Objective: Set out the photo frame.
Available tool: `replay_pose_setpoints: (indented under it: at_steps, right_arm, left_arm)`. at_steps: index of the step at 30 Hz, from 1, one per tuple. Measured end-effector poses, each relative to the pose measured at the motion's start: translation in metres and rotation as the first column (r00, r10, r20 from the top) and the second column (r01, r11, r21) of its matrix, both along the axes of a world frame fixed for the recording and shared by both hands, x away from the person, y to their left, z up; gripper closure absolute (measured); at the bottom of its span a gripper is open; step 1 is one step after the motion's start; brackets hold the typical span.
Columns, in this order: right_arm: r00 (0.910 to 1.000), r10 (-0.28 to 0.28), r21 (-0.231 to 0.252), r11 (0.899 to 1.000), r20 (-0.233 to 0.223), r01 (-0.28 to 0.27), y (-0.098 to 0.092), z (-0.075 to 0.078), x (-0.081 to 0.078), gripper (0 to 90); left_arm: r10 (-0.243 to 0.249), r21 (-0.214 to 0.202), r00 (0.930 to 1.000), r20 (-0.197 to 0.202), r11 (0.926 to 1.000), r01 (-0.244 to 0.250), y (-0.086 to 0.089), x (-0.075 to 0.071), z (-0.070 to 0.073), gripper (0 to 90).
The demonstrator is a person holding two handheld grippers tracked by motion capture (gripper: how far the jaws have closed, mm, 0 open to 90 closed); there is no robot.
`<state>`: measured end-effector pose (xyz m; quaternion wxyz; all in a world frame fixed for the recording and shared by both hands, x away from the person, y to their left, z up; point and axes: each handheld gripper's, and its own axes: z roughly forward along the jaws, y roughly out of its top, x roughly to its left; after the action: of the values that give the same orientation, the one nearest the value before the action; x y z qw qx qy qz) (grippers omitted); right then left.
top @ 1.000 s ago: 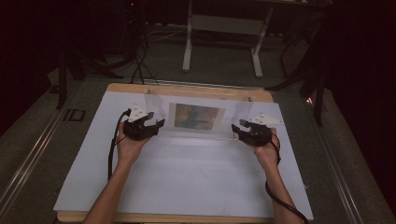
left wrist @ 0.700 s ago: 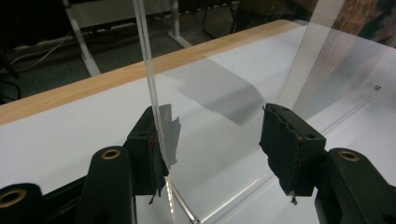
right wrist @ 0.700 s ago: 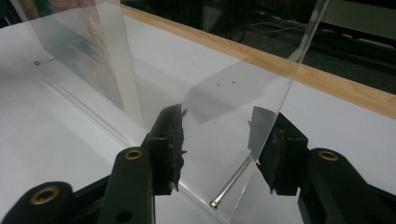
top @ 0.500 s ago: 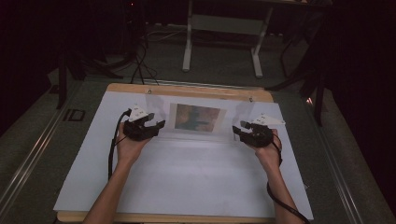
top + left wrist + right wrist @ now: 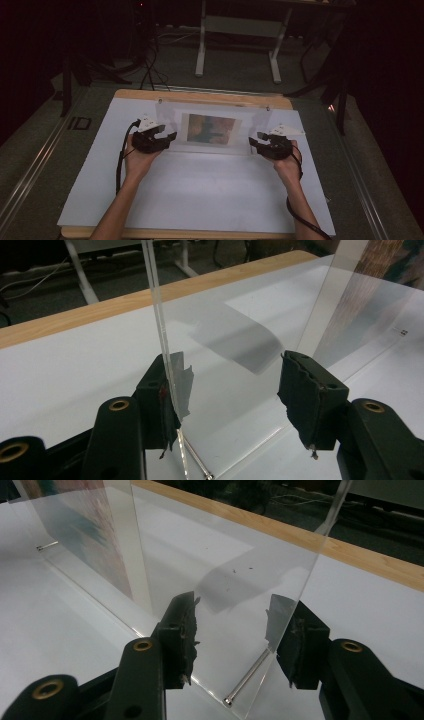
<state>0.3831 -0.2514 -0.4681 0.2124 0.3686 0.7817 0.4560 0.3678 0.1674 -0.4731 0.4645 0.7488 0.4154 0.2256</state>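
Wooden table (image 5: 200,96), white sheet (image 5: 200,195) covering top; clear acrylic picture frame (image 5: 212,129) standing on sheet

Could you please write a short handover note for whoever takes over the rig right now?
Left gripper: open, jaws either side of the left end of the clear picture frame, one jaw touching the pane.
Right gripper: open, jaws astride the frame's right end.
The frame stands upright with a picture inside, on the white table near the far edge.
Done: both grippers placed at the ends.
Left: close both, probably then lift or move the frame.
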Motion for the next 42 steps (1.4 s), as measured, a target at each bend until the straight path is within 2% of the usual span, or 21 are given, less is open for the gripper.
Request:
replay_pose_setpoints:
  at_steps: [42]
  right_arm:
    - [0.9991, 0.007, -0.010, 1.000, -0.042, -0.008, 0.005, -0.002, -0.014, 53.5]
  left_arm:
    - [0.011, 0.000, 0.9988, -0.047, 0.9999, -0.011, 0.005, -0.017, -0.003, 43.2]
